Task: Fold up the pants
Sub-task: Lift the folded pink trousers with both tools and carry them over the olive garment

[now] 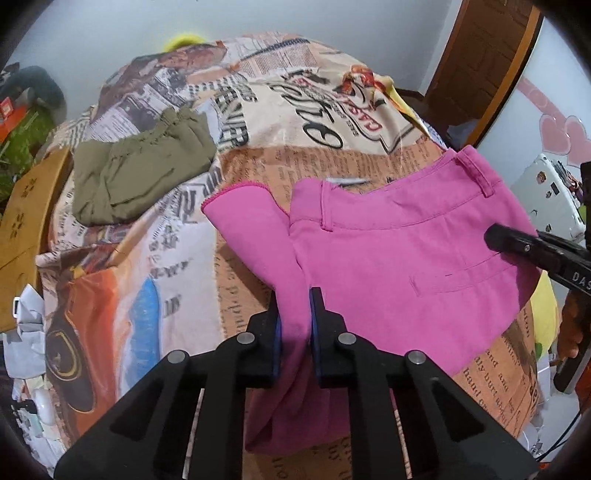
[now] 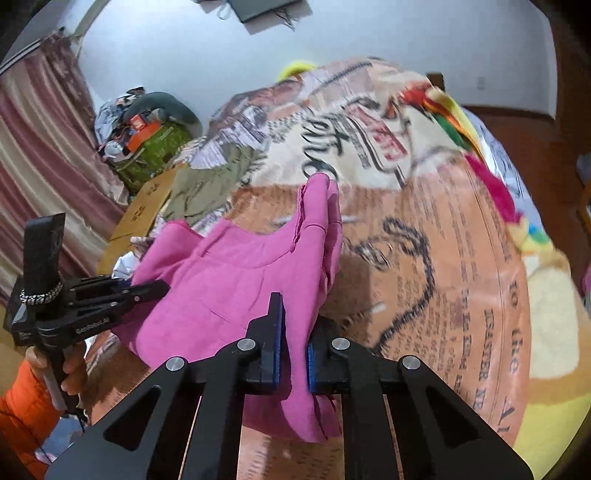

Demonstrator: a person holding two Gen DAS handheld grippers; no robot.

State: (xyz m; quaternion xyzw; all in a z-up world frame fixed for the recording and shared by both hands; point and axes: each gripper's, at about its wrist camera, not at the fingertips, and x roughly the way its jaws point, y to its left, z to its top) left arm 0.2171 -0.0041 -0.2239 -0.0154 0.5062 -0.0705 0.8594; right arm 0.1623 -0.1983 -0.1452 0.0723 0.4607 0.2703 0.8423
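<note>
Pink pants (image 1: 399,251) lie folded on a bed covered with a newspaper-print blanket (image 1: 155,258). The waistband with belt loops faces the far right in the left wrist view. My left gripper (image 1: 295,314) is shut on the near left edge of the pants, with fabric hanging below the jaws. My right gripper (image 2: 293,325) is shut on the right side of the pink pants (image 2: 236,280) and lifts it off the blanket (image 2: 443,258). The right gripper also shows at the right edge of the left wrist view (image 1: 495,236). The left gripper shows at the left of the right wrist view (image 2: 159,286).
Folded olive-green pants (image 1: 140,170) lie on the blanket at the far left. A cardboard box (image 1: 26,221) and clutter stand off the bed's left side. A bright multicoloured blanket (image 2: 491,184) lies along the right. A wall (image 1: 258,18) is behind the bed.
</note>
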